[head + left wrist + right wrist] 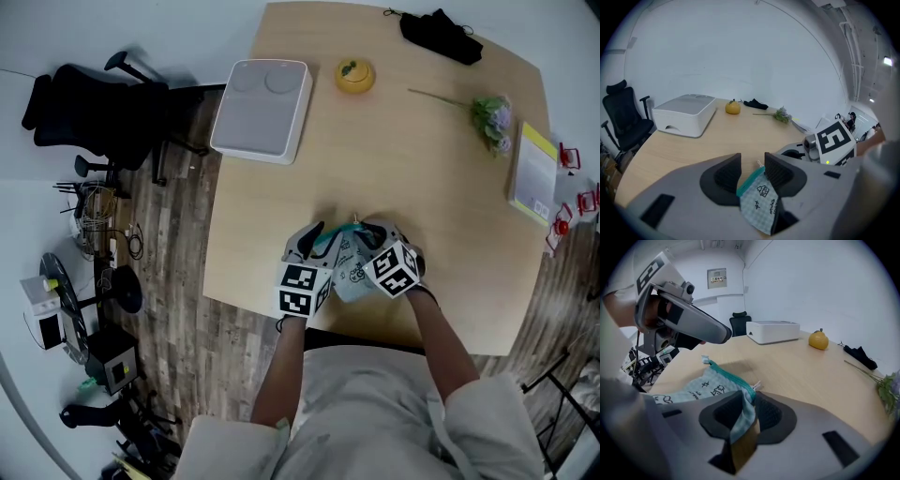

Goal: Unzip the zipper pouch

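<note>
While two hand-held grippers (751,169) (746,409) clamp, one pouch (701,387) between.

A pale mint checked fabric zipper pouch (707,385) shows a teal zip and black doodles (stars, little drawings); the wooden table (394,159) is light beige, the round fruit (355,75) yellow-orange.

So the light wood table (281,234) is carrying a white box (262,110) at its far left corner, with a small orange fruit (355,76) sitting just beside that. A black cloth bundle (441,37) is lying at the far edge, a flower sprig (491,122) is lying further right, and a yellow-edged book (532,173) is resting along the right edge.
</note>
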Motion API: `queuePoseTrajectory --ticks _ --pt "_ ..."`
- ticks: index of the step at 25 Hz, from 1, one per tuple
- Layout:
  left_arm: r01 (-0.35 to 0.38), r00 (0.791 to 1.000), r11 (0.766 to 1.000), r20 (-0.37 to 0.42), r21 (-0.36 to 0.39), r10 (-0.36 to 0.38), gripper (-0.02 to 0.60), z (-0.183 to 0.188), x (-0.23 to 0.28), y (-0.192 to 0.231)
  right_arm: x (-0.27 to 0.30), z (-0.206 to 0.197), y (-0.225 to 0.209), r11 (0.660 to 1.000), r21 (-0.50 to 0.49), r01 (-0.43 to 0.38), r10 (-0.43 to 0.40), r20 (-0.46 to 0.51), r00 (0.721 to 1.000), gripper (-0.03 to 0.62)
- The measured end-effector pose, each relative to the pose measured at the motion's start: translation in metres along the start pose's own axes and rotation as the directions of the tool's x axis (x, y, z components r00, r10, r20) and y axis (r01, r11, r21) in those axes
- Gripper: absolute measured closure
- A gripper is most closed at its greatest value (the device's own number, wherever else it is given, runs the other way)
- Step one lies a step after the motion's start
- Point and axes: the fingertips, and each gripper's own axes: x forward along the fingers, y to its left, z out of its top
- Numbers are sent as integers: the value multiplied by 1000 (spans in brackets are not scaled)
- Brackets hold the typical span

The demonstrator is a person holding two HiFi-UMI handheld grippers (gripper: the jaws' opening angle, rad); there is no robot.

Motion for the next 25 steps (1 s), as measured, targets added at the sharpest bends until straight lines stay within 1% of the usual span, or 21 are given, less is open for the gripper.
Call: queuePoseTrajectory --ticks 2,4,7,9,12,14,16,18,20,22,25 --pt "9 1000 1000 -5 3 -9 417 -1 1 -3 -3 1 0 1000 -9 11 -11 17 1000 510" --pt "13 1000 1000 -12 8 -13 417 -4 -1 -5 -8 6 3 999 -45 22 -20 44 999 520" --pt "19 1000 1000 -8 7 -19 417 -3 -5 -7 -21 19 10 986 -160 54 -40 90 995 530" --pt "40 999 999 0 0 -40 417 1 -8 -12 -30 27 15 963 -256 88 -58 123 991 533" --pt "99 995 995 14 -7 -99 419 10 -12 -26 -44 36 21 913 -383 138 -76 174 982 534" --pt "127 992 992 14 -8 -127 421 14 -17 -33 -53 41 24 879 -448 165 -82 200 976 536" --pt "131 991 991 -3 -25 -131 442 15 -21 -36 -62 47 26 846 -496 193 -92 220 971 536" --pt "133 991 989 -11 -69 -134 451 18 -23 -41 -70 51 28 815 -534 225 -113 235 965 536" --pt "143 990 980 7 -135 -143 453 22 -26 -46 -75 55 32 786 -563 255 -132 250 959 536" --pt "143 990 967 22 -213 -142 453 22 -28 -49 -78 59 38 767 -578 279 -146 267 953 536" --pt "126 992 940 57 -316 -113 453 19 -33 -45 -82 60 43 743 -596 303 -157 286 945 536"
